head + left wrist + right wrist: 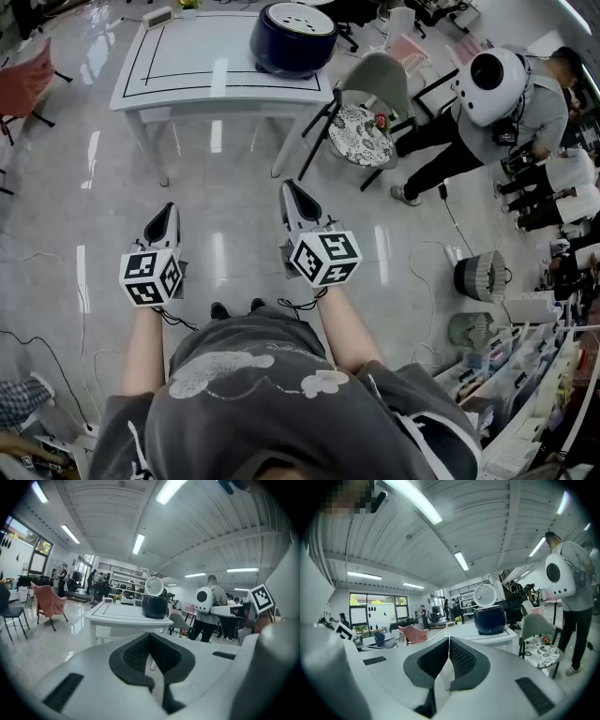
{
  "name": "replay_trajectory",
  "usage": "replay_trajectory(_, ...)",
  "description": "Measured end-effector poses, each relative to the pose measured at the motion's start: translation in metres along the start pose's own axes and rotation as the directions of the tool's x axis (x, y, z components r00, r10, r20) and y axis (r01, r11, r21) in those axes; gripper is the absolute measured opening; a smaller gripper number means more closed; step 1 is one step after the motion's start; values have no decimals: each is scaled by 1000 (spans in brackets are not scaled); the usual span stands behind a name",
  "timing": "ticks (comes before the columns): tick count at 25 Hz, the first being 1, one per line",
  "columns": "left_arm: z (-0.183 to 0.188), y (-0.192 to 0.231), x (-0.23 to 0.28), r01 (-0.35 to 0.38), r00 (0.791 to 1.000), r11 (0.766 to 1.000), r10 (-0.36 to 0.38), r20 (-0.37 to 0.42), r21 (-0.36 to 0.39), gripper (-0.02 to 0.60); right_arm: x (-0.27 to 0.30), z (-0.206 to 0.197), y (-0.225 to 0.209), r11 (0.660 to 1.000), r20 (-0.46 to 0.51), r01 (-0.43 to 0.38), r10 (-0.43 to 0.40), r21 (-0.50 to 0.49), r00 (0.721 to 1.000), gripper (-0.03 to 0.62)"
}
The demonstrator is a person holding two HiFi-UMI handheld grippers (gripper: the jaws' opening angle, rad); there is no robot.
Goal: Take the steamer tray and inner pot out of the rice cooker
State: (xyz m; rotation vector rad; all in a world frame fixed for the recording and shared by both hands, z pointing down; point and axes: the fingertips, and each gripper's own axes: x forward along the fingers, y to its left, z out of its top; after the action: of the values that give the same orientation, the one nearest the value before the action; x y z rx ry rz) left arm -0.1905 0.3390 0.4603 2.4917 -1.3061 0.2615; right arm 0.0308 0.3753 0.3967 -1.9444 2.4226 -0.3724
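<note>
Head view: the cooker [293,37] sits, lid up, at the table's [187,70] far right corner. Well short of its near edge, the left gripper [168,210] and right gripper [290,190] are both clenched, empty.

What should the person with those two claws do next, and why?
Probably walk forward to the table. The rice cooker, lid up, stands on it, far beyond reach from here. The left claw and right claw are both shut and hold nothing, so nothing needs setting down first.
</note>
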Motion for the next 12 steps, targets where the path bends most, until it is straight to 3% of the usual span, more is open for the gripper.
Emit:
replay_trajectory(3,4,13,-4,-6,1000,1000,6,14,6,8,0,-2,4,999,34,40,-40,-20,999,36)
replay_trajectory(4,5,16,-5,-8,1000,1000,7,17,7,9,1,-3,6,999,39,39,-38,-14,999,72)
replay_trajectory(5,5,17,-5,-2,1000,1000,2,18,3,26,1,-5,8,1000,34,31,-31,-3,999,177)
replay_trajectory(6,4,17,-5,14,1000,1000,-14,17,-6,118,2,-9,9,1000,21,24,-24,7,1000,249)
replay_trajectory(7,3,16,-4,31,999,999,-31,14,-15,238,4,-13,10,1000,3,18,-18,9,1000,261)
replay_trajectory(8,1,16,-2,41,999,999,-40,11,-20,287,7,-16,10,1000,-12,13,-13,4,1000,280)
replay_trajectory(12,-1,25,15,-11,999,1000,12,42,-18,378,27,-22,0,1000,-37,-7,7,-7,999,307)
